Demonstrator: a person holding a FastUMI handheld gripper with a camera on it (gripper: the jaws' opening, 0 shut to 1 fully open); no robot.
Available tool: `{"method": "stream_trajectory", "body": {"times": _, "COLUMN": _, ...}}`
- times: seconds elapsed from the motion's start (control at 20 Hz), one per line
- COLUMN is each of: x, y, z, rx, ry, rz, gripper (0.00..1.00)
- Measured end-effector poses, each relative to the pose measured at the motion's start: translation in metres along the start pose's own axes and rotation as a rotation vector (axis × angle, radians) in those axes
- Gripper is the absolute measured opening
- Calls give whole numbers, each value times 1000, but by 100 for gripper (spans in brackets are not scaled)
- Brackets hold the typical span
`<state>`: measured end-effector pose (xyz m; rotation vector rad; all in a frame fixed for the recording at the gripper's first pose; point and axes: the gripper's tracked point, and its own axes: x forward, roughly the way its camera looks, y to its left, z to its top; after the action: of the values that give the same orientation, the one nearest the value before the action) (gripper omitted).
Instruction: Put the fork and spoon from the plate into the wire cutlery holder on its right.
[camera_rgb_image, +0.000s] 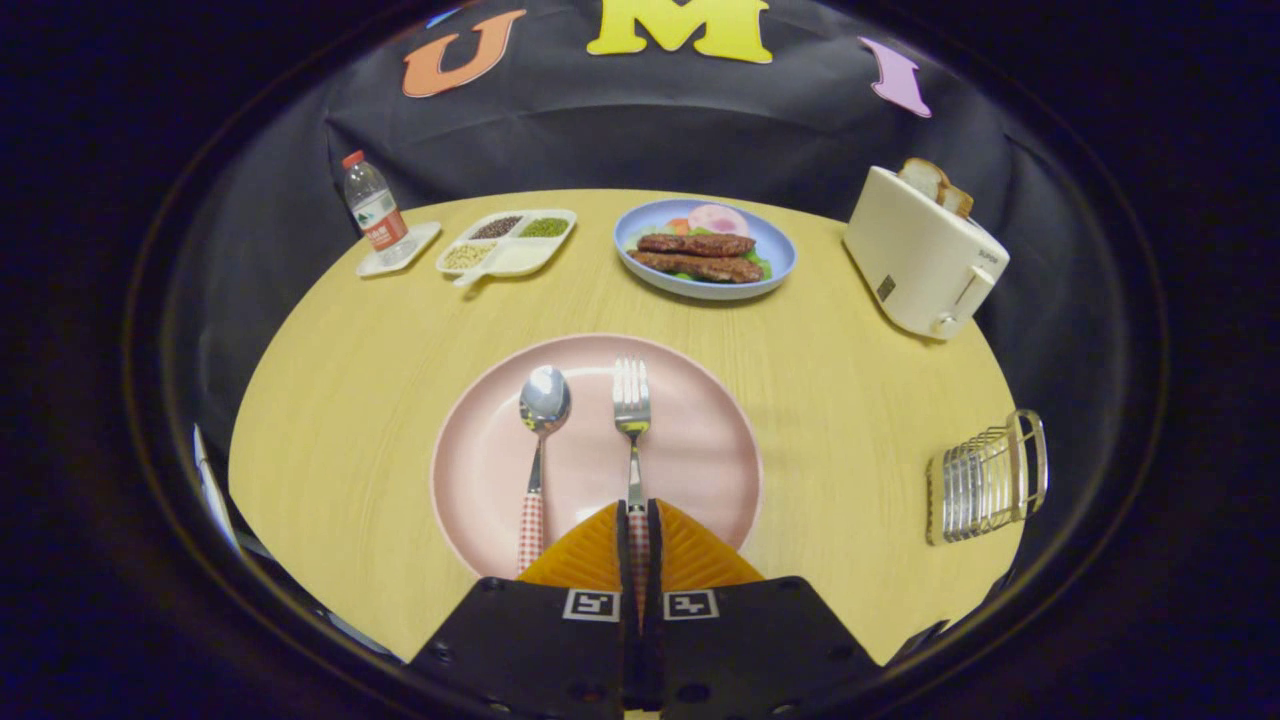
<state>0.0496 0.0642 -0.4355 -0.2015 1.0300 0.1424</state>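
Note:
A pink plate lies on the wooden table just ahead of my fingers. On it rest a spoon and, to its right, a fork, both with red-checked handles pointing toward me. My gripper is shut on the fork's handle, which shows in the narrow slit between the two fingers. The spoon's handle lies just left of the fingers, untouched. The wire cutlery holder stands on the table well to the right of the plate.
Beyond the plate stand a blue plate of food, a white divided tray of grains, a water bottle on a small white tray, and a toaster holding bread slices at the far right.

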Motion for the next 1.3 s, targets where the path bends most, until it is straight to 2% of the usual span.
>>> {"method": "stream_trajectory", "body": {"times": 0.25, "x": -57, "y": -29, "z": 21, "rx": -9, "ry": -19, "rz": 4, "gripper": 1}}
{"method": "stream_trajectory", "body": {"times": 0.35, "x": -80, "y": -54, "z": 32, "rx": -17, "ry": -35, "rz": -28, "gripper": 1}}
{"method": "stream_trajectory", "body": {"times": 0.75, "x": -159, "y": -159, "z": 57, "rx": 14, "ry": -32, "rz": -61, "gripper": 1}}
{"method": "stream_trajectory", "body": {"times": 1.05, "x": -180, "y": -219, "z": 34, "rx": 52, "ry": 58, "rz": -45, "gripper": 1}}
{"method": "stream_trajectory", "body": {"times": 1.2, "x": -175, "y": -250, "z": 22, "rx": 37, "ry": 93, "rz": -67, "gripper": 1}}
{"method": "stream_trajectory", "body": {"times": 1.3, "x": -170, "y": -259, "z": 8, "rx": 47, "ry": 155, "rz": -47, "gripper": 1}}
